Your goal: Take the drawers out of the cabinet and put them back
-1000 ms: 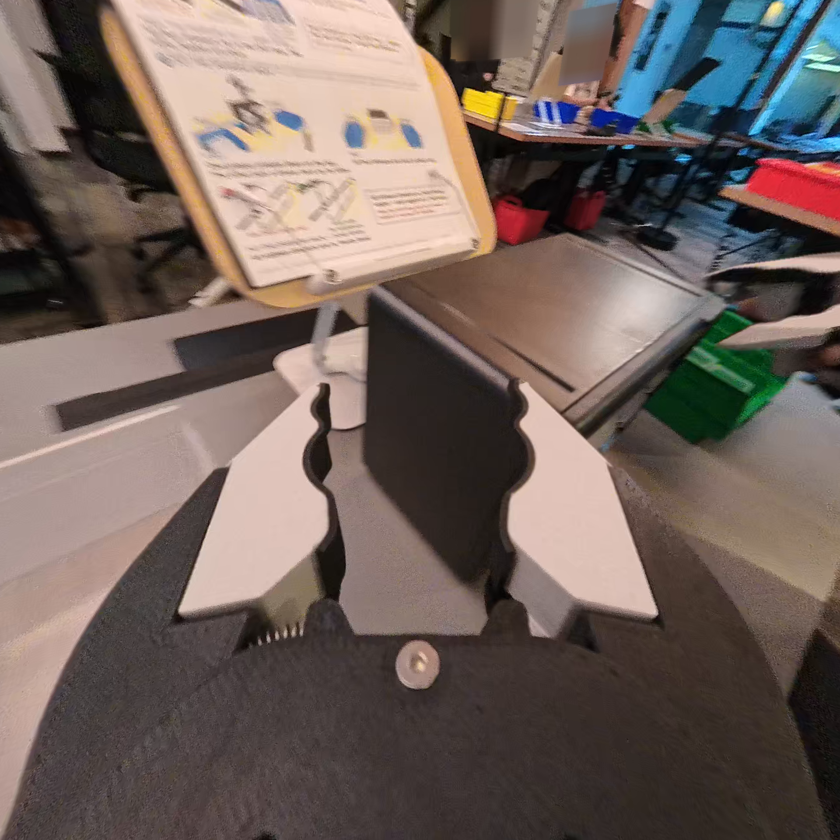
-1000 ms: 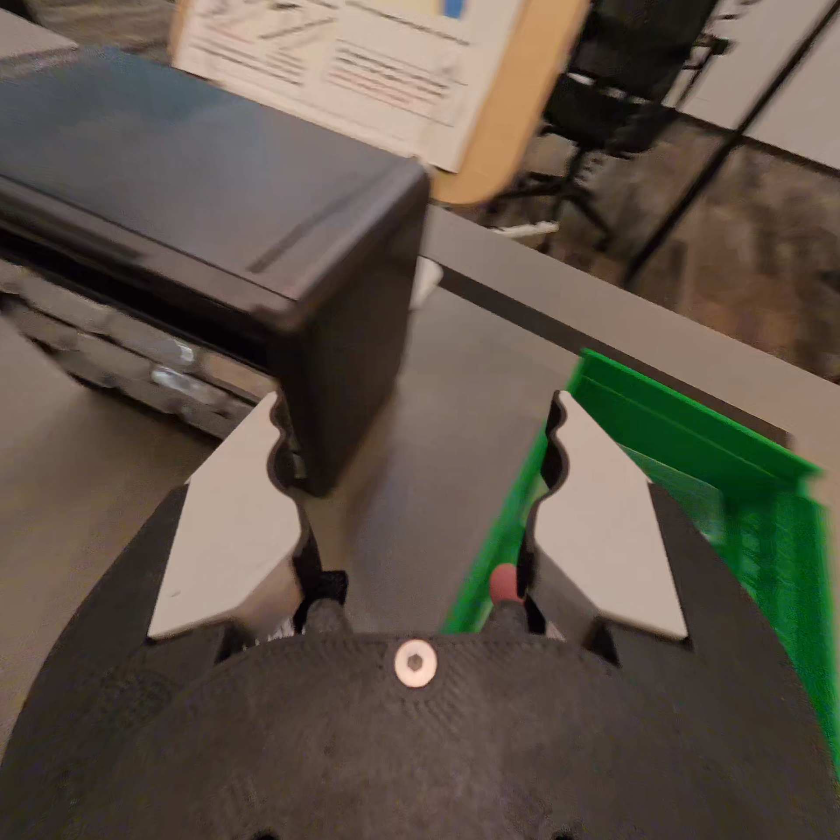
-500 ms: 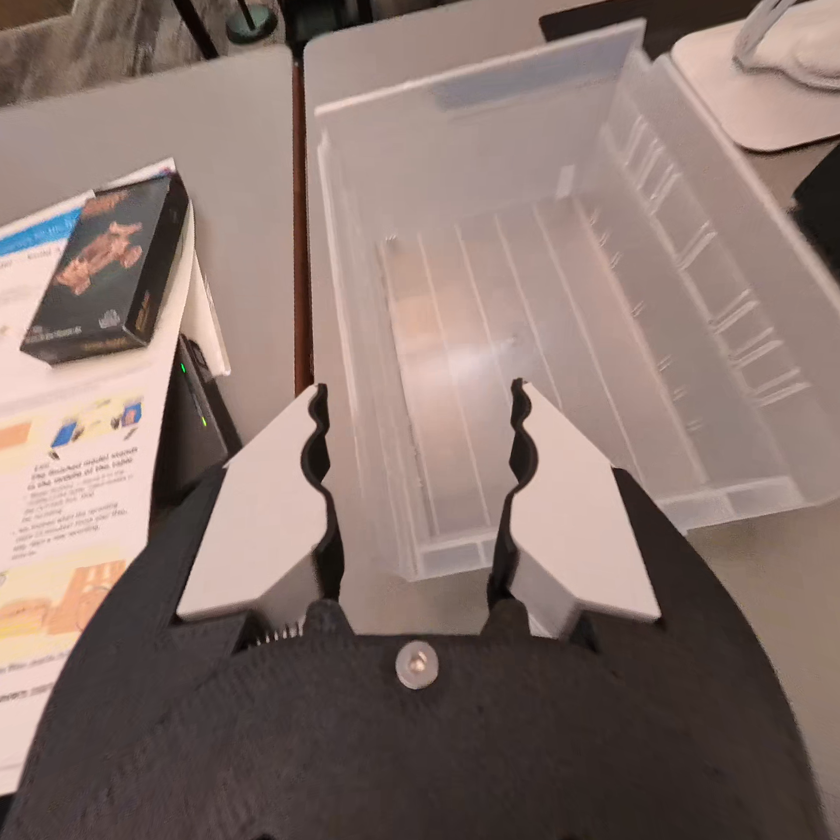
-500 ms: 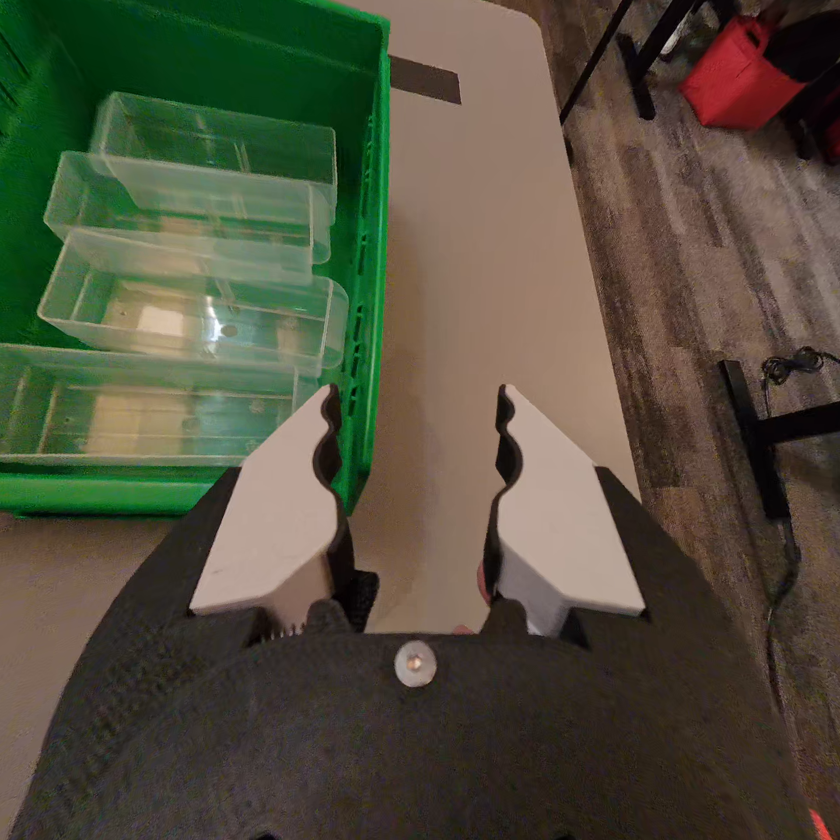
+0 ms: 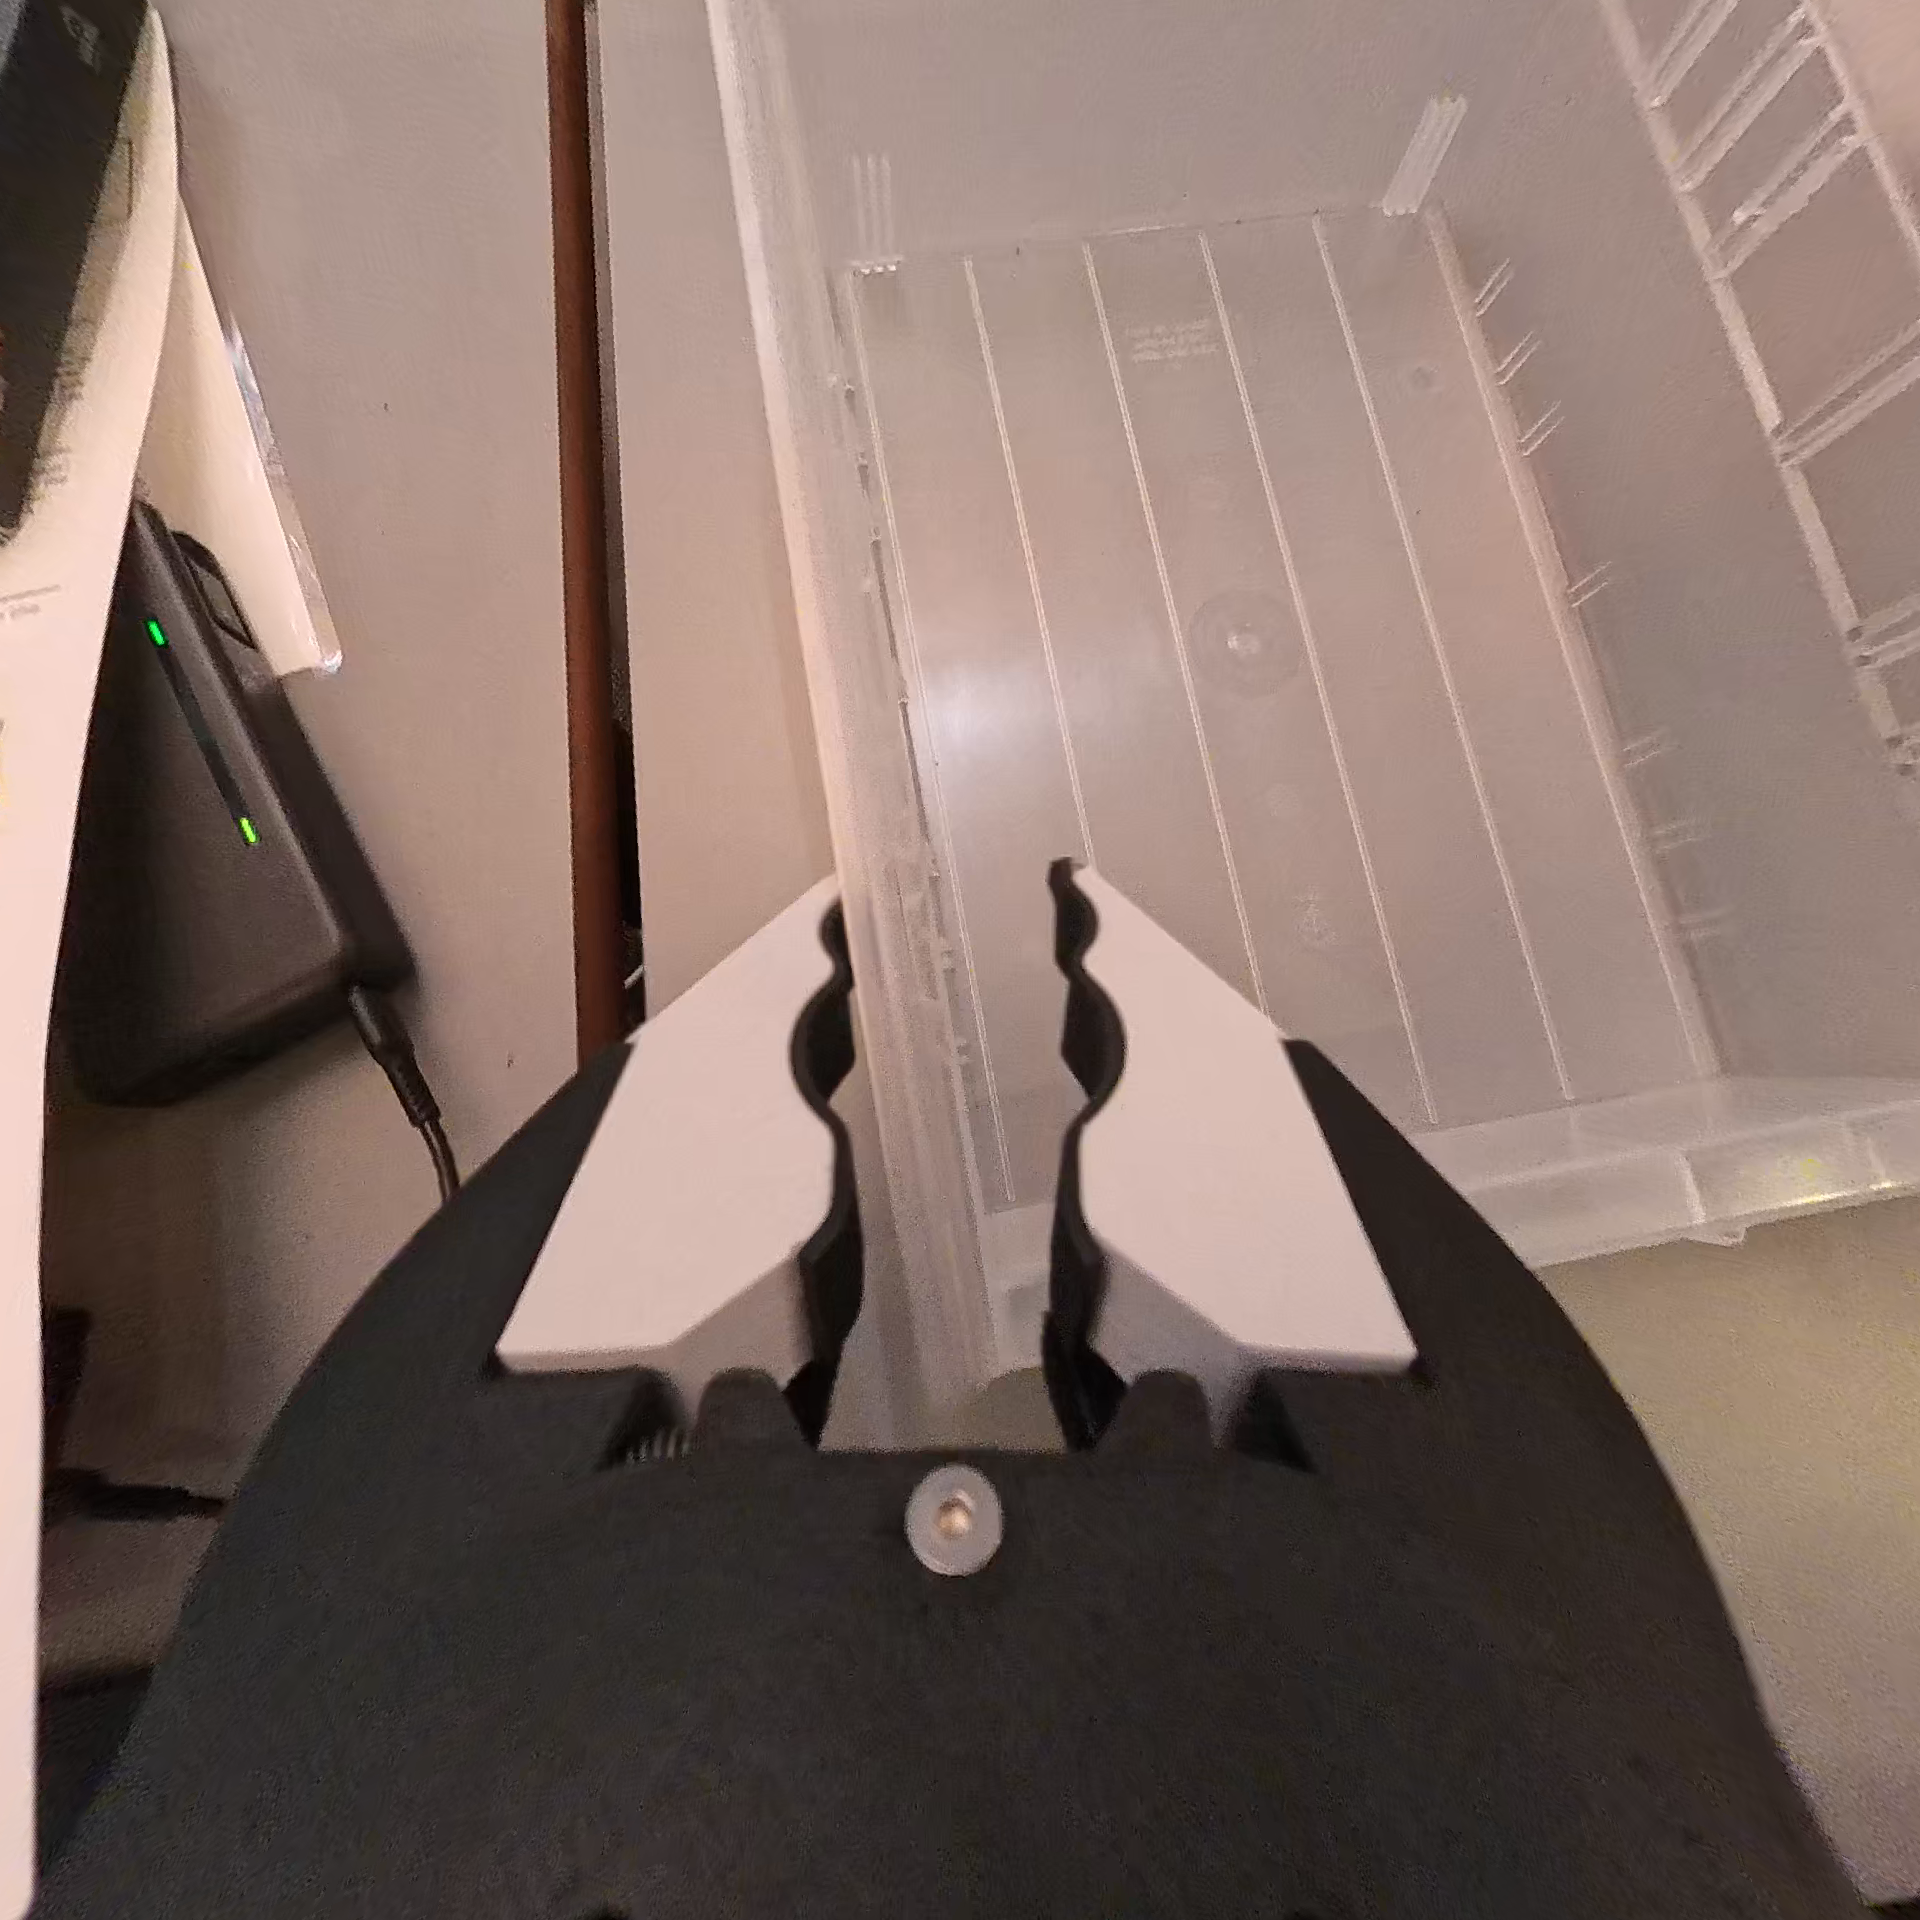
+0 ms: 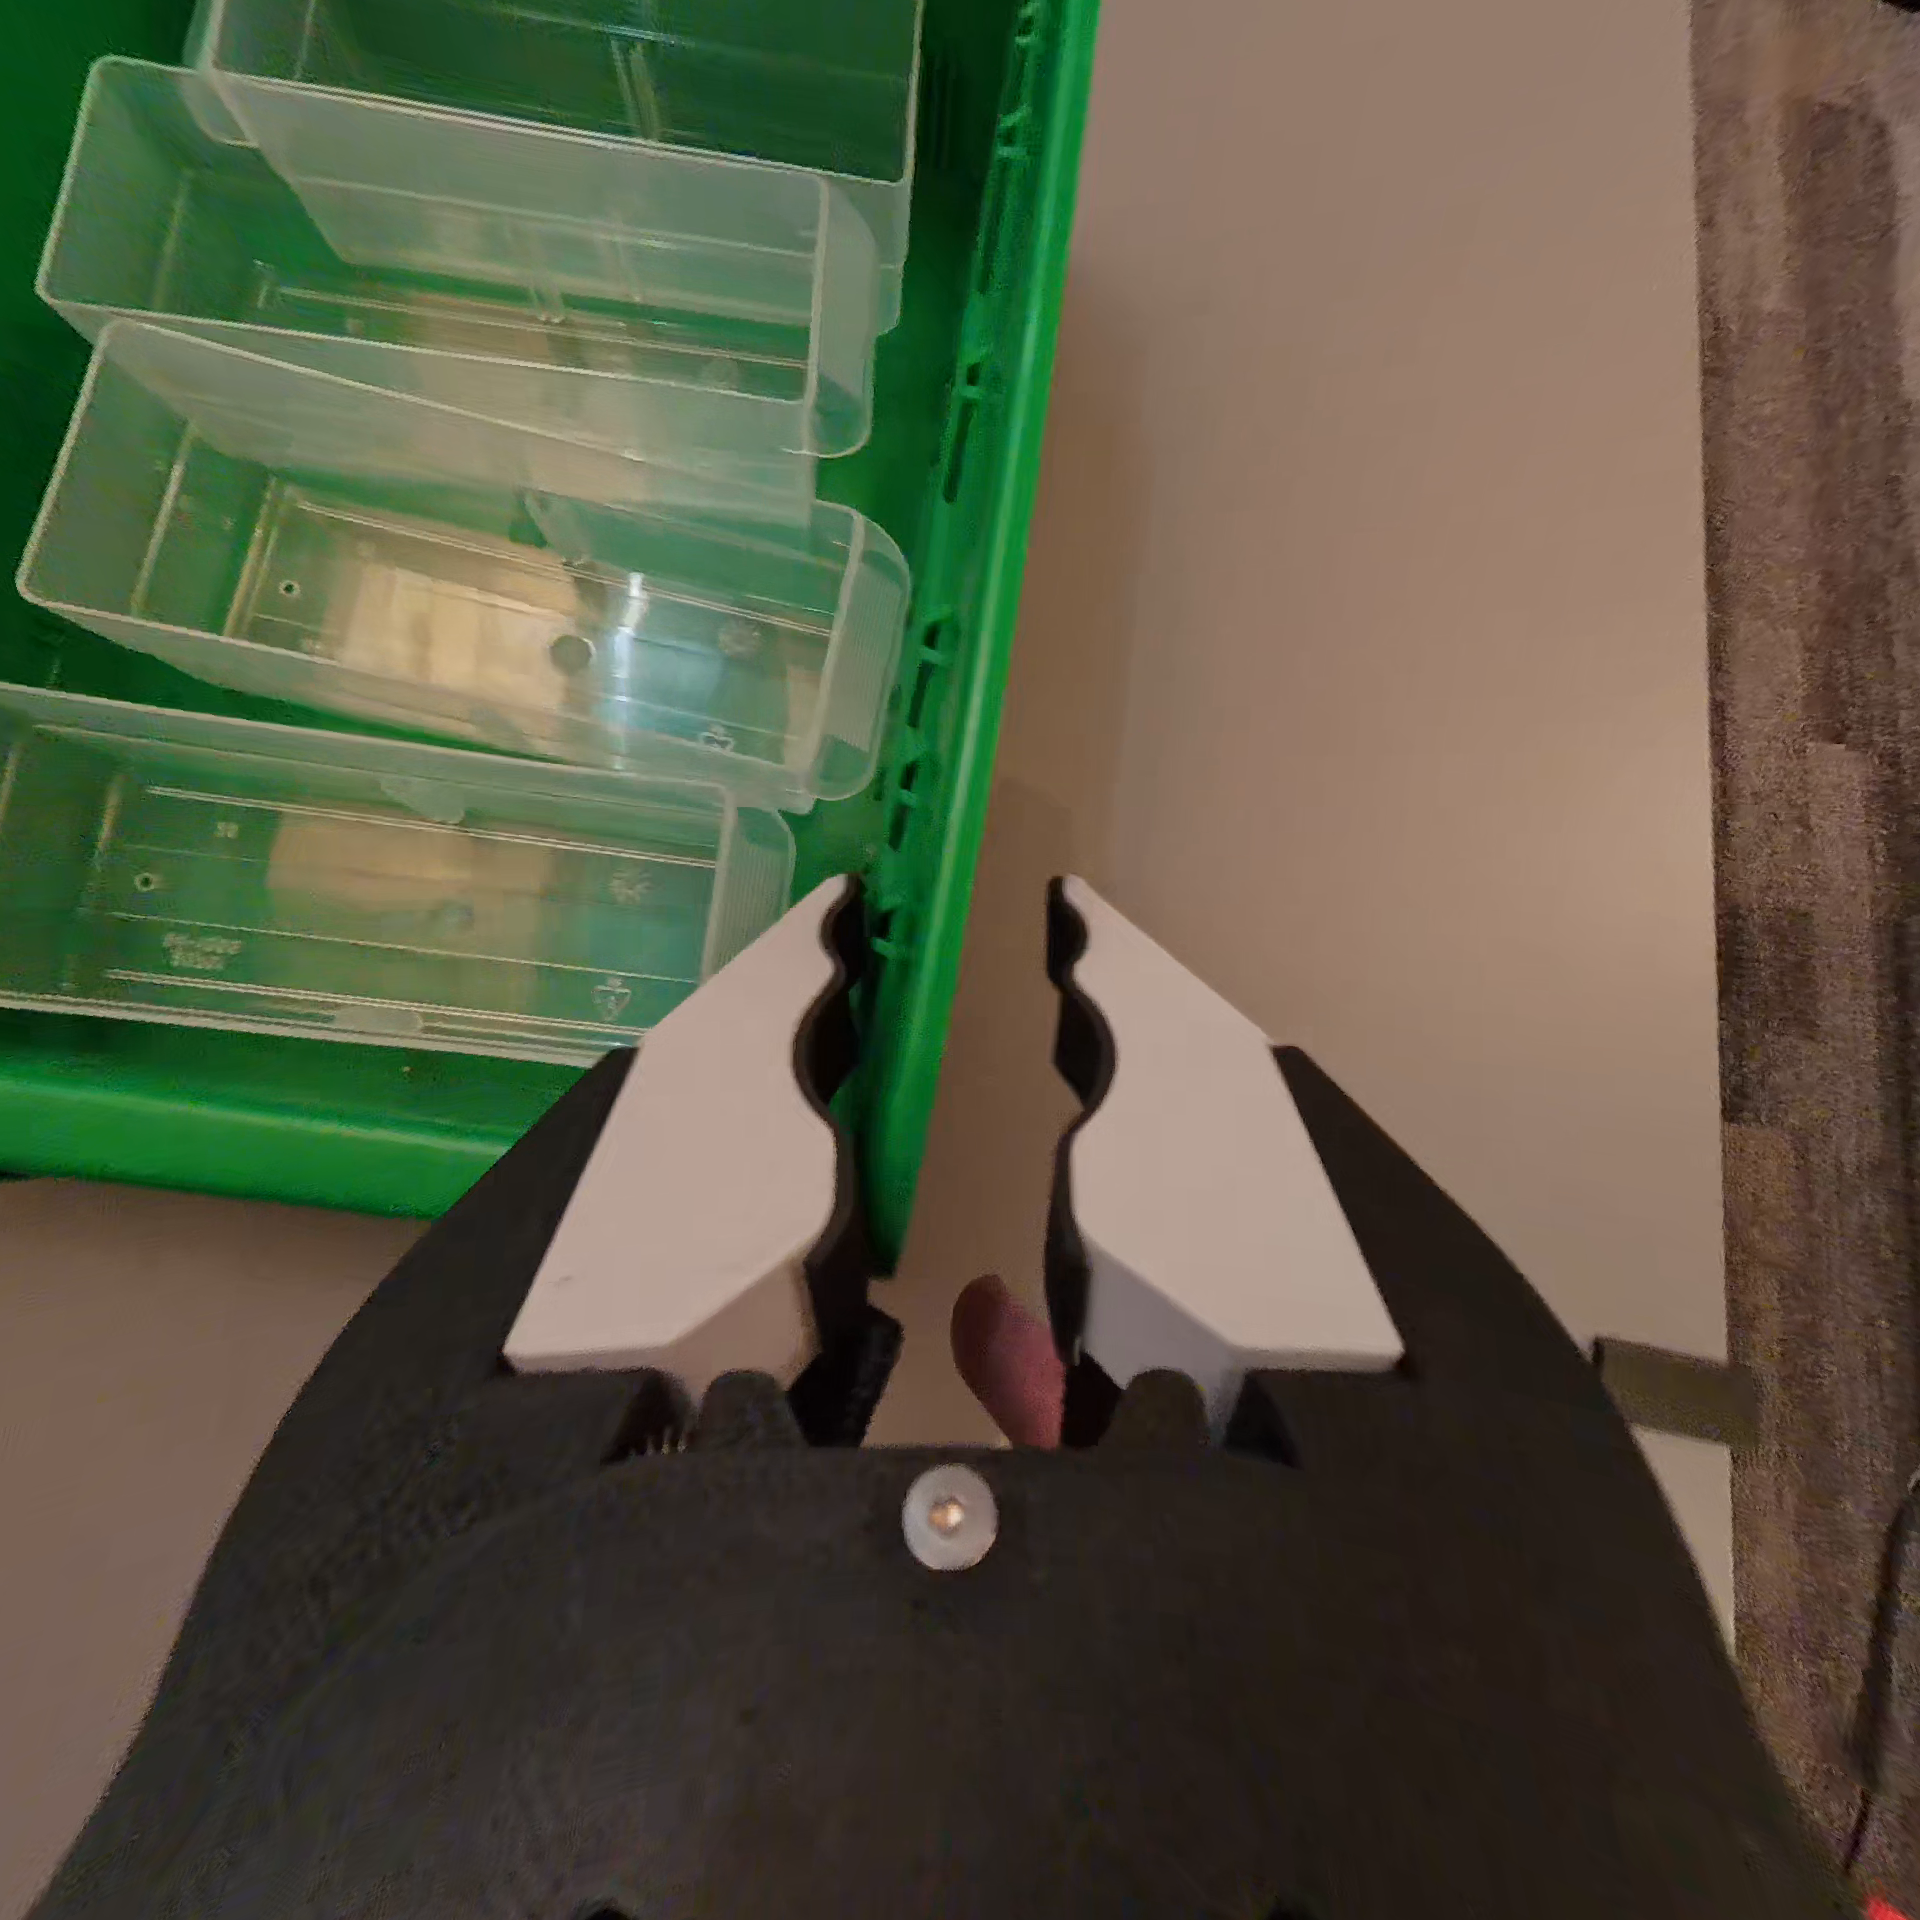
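Left gripper (image 5: pixel 951 883) jaws parted astride the side wall of a clear drawer (image 5: pixel 1299 644), right gripper (image 6: pixel 951 894) jaws parted astride the green bin (image 6: pixel 977 582) wall, clear drawers (image 6: pixel 468 582) held inside, worktop (image 6: pixel 1351 623) beneath.

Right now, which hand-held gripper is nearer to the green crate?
Right. The right hand-held gripper straddles the green crate wall, open. The left hand-held gripper straddles a clear bin wall; no crate shows there.

Beige table (image 6: pixel 1351 623), grey carpeted floor (image 6: pixel 1818 727)
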`<move>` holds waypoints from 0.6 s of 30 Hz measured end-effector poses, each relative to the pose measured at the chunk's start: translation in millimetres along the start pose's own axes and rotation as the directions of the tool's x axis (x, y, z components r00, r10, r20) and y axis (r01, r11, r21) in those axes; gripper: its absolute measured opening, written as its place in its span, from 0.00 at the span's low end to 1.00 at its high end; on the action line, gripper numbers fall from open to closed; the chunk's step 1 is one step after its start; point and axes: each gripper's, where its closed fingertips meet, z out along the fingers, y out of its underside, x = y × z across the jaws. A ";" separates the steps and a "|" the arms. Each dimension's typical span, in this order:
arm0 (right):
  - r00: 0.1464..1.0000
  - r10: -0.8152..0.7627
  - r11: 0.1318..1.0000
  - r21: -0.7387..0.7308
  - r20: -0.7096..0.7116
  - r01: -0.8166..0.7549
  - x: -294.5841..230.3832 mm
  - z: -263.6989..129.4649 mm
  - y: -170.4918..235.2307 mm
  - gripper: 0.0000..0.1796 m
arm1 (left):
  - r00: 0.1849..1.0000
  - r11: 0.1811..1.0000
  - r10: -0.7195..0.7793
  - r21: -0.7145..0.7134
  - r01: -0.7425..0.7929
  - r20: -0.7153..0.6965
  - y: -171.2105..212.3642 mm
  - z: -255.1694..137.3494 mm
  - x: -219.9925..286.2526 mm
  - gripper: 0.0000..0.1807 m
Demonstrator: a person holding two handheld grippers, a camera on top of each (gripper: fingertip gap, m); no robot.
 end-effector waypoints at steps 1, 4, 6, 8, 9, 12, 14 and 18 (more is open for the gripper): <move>1.000 -0.015 1.000 -0.009 0.017 0.015 -3.0 1.7 -1.5 0.11 | 1.000 1.000 0.008 -0.003 -0.008 0.001 -1.1 1.5 -0.2 0.17; 0.998 -0.040 0.999 -0.029 0.044 0.041 -7.6 5.2 -2.7 0.04 | 0.999 1.000 0.018 0.001 -0.018 0.027 -3.1 5.4 -5.2 0.09; 0.998 -0.024 0.999 -0.033 0.061 0.026 -9.1 4.7 -2.4 0.03 | 0.999 0.999 0.033 0.000 -0.033 0.035 -2.6 5.2 -7.5 0.04; 0.997 -0.035 0.999 -0.038 0.063 0.037 -10.4 3.7 -1.1 0.05 | 0.999 1.000 0.021 0.005 -0.021 0.027 -2.6 5.2 -7.5 0.02; 0.997 -0.039 0.998 -0.049 0.062 0.042 -10.2 2.7 -1.1 0.09 | 1.000 1.000 0.017 0.006 -0.017 0.025 -2.6 5.1 -7.6 0.02; 0.994 -0.059 0.997 -0.048 0.087 0.064 -10.9 -2.9 -14.0 0.14 | 1.000 1.000 0.002 0.012 -0.002 0.019 -2.5 4.8 -7.8 0.02; 0.993 -0.084 0.994 -0.062 0.086 0.089 -9.8 -1.4 -23.0 0.15 | 1.000 1.000 -0.018 0.017 0.017 0.007 -2.5 4.1 -7.2 0.02; 0.992 -0.106 0.973 -0.200 0.075 0.119 -2.8 17.4 -20.4 0.12 | 1.000 0.999 -0.021 0.030 0.021 0.000 -6.1 1.9 -5.5 0.02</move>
